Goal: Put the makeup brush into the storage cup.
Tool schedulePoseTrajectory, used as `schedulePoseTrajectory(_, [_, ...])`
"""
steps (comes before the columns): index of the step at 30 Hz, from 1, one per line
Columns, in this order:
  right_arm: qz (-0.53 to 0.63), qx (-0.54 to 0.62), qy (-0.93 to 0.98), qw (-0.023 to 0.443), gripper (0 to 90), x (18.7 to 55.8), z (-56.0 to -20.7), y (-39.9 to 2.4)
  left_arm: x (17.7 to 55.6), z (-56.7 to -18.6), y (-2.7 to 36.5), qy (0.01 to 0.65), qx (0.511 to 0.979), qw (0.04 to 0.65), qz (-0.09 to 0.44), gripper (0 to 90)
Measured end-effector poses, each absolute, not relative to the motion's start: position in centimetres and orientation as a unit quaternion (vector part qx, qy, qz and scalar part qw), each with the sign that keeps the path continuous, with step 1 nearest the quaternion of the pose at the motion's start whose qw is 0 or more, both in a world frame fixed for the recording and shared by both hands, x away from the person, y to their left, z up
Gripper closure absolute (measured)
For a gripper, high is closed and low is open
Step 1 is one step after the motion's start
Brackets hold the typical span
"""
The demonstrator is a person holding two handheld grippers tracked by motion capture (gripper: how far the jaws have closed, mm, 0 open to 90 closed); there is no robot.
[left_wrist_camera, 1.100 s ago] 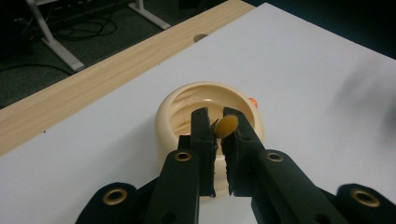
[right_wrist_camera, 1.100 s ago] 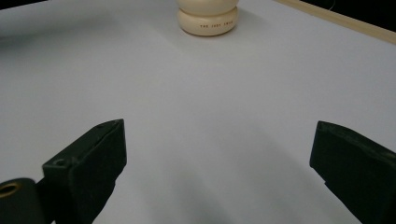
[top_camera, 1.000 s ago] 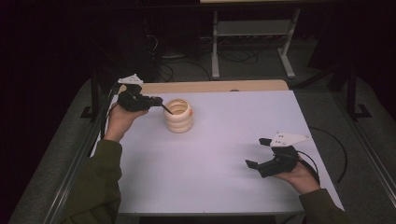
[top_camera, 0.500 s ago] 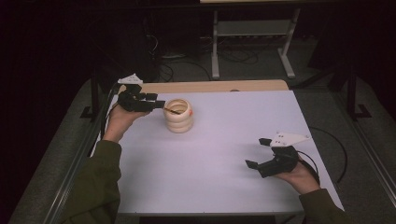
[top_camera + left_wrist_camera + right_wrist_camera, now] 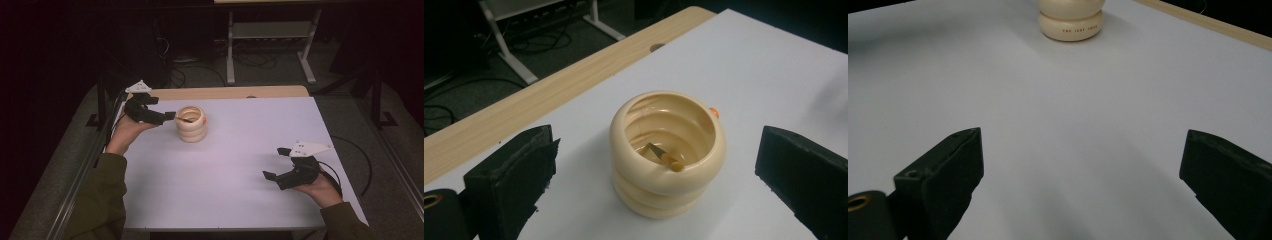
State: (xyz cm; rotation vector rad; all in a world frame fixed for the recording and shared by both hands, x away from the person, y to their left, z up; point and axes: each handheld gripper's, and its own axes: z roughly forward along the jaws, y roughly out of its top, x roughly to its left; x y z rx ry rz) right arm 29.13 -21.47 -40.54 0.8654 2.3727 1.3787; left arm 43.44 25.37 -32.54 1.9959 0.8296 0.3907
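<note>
White table (image 5: 240, 165) | left gripper (image 5: 171, 116) just opened, empty; pencil (image 5: 663, 156) now in cup (image 5: 669, 185) | right gripper (image 5: 278, 163) open, empty

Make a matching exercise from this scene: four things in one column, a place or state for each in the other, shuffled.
1. cream ridged cup
2. small stick
3. left tongs
4. right tongs

a. lying inside the cup
b. open, at the cup's rim, nothing between the jaws, which have just opened
c. open, by the table's near right corner
d. upright on the white table

Pairs: 1-d, 2-a, 3-b, 4-c
</note>
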Motion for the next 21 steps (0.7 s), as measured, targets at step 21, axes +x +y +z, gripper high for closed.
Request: schedulePoseTrajectory(21, [0.477, 0.297, 0.816, 0.134, 3.3, 29.4, -40.6, -21.3, 40.5, -33.9, 26.3, 0.349, 0.806, 0.454, 0.152, 2.5])
